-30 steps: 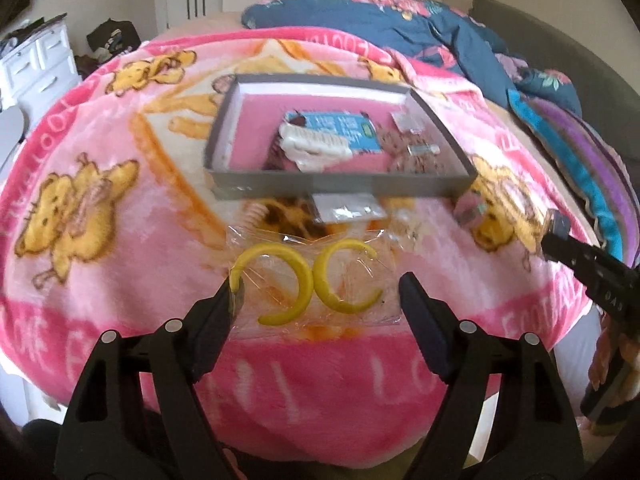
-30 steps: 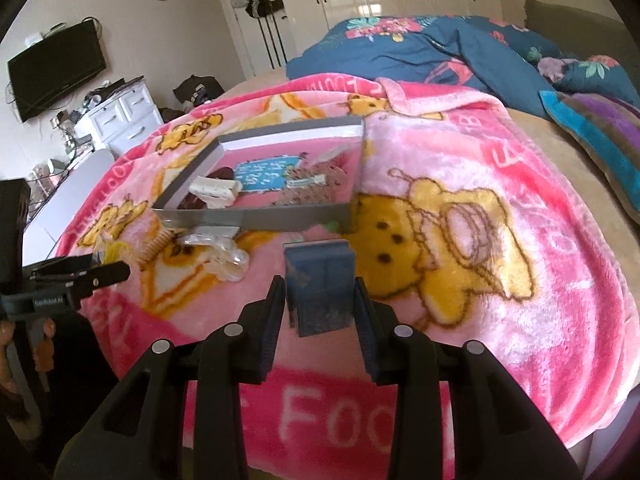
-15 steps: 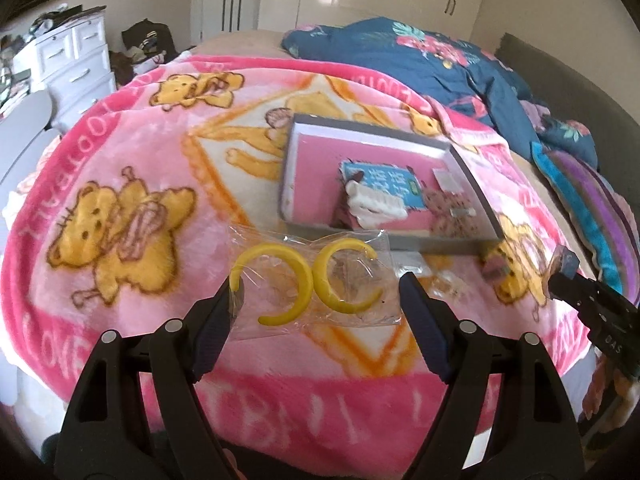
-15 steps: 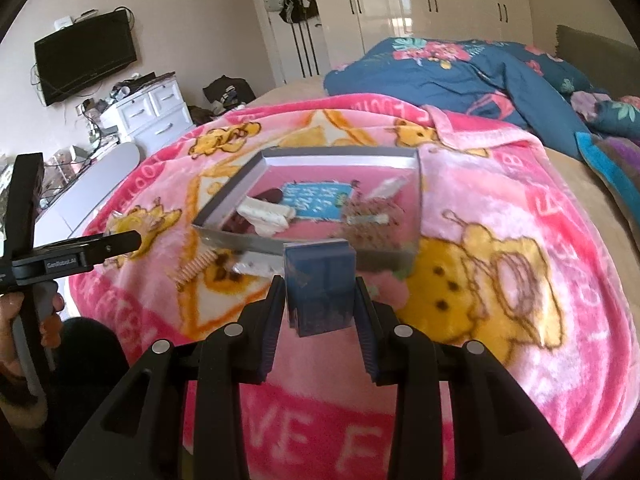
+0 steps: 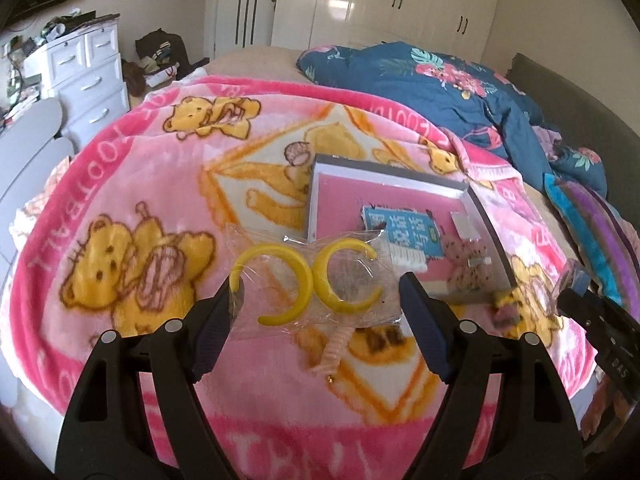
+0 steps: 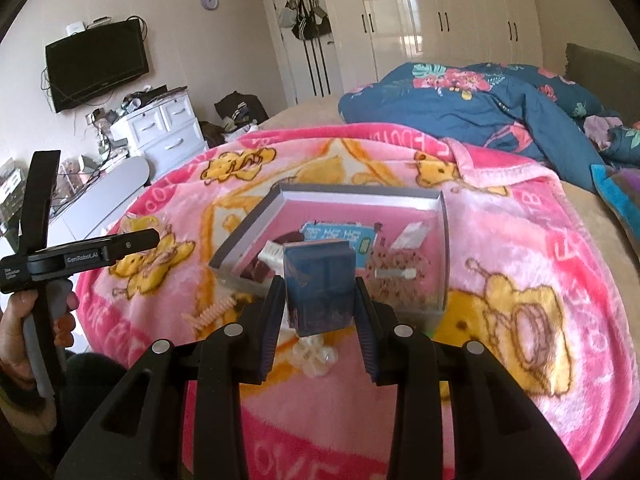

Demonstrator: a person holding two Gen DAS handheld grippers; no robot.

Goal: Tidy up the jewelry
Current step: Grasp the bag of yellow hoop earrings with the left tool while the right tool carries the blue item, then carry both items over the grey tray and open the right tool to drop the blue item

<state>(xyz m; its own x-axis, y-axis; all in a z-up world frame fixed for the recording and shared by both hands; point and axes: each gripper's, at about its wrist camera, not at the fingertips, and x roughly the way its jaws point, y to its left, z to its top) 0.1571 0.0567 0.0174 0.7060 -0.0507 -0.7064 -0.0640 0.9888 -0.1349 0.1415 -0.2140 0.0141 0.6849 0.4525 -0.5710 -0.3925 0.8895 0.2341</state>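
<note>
Left claw (image 5: 316, 300) clamps a clear plastic bag of yellow crescent earrings (image 5: 310, 280); right claw (image 6: 320, 312) grips a small dark-blue box (image 6: 319, 286)

Fleece blanket (image 5: 132, 184) was pink with yellow bear print, crescent plastic earrings (image 5: 308, 280) were yellow in a clear bag, shallow cardboard tray (image 6: 248, 232) was grey outside, pink-lined, small box (image 6: 319, 288) was dark blue, quilt (image 6: 472, 108) was navy floral.

Tray (image 6: 443, 240) on blanket (image 6: 540, 248); card (image 6: 340, 236) in tray; duvet (image 6: 480, 108) behind.
</note>
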